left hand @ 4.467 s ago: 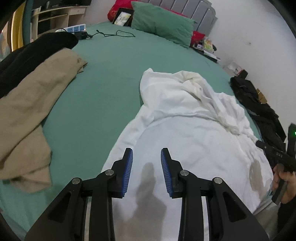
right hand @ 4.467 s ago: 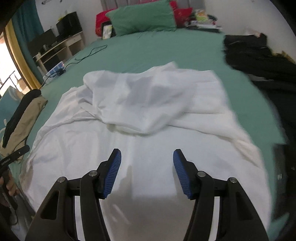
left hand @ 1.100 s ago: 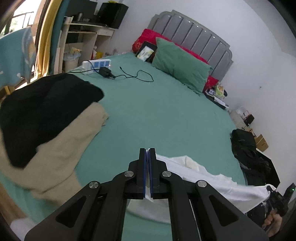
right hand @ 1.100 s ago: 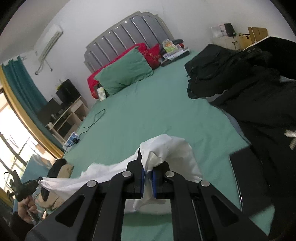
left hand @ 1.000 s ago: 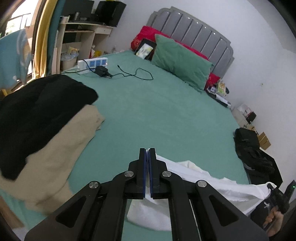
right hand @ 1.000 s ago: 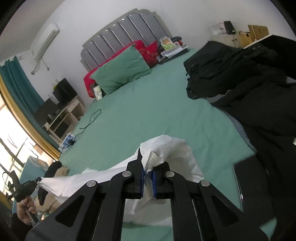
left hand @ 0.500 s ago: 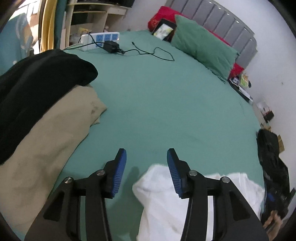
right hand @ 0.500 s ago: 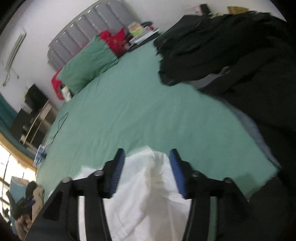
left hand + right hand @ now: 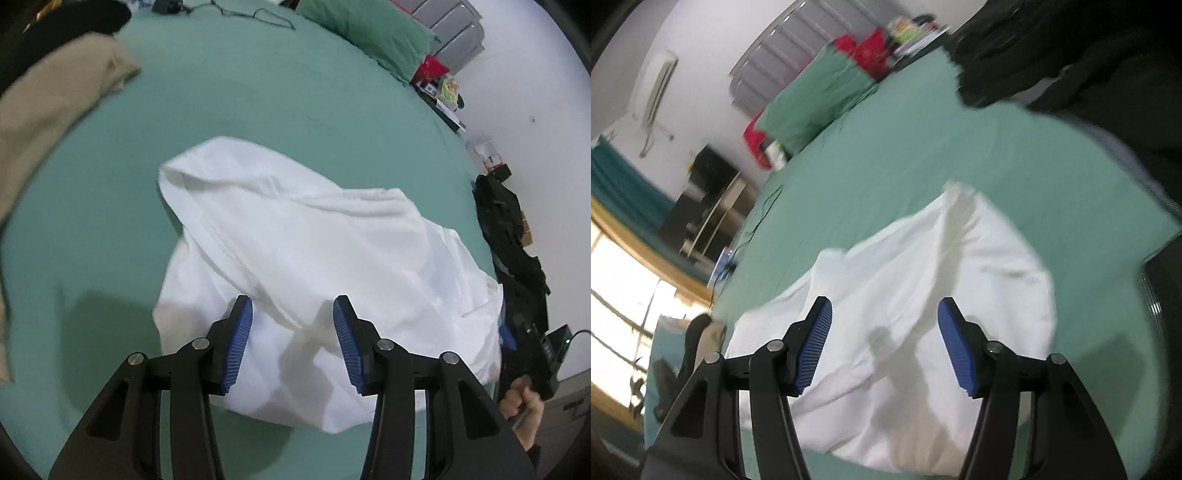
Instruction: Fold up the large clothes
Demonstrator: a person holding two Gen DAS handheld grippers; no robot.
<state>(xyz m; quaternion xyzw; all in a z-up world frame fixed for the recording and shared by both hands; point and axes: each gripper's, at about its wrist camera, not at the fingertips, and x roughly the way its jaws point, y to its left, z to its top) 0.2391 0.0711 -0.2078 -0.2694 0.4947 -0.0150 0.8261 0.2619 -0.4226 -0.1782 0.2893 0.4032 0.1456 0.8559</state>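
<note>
I am over a bed with a green sheet [image 9: 303,96]; a green pillow [image 9: 365,26] and red cushions [image 9: 864,46] lie against the grey padded headboard [image 9: 775,55], and the walls are white. A beige garment [image 9: 48,99] with a black one beside it is heaped at the sheet's left edge, black clothes [image 9: 1071,48] at the right edge, and a charger cable [image 9: 255,14] trails near the pillow.

The white garment [image 9: 314,251] lies on the sheet near the bed's foot, folded over on itself, its long axis running across the bed from my left to my right, the rounded fold edge towards the headboard.

My left gripper [image 9: 291,343] hangs over its near left part, jaws apart, nothing between the blue pads [image 9: 236,350]. My right gripper [image 9: 884,347] is likewise parted and empty above the right part.

A second ago both were pinched shut on the cloth's corners, holding it up off the bed; now the cloth has dropped and lies flat.
</note>
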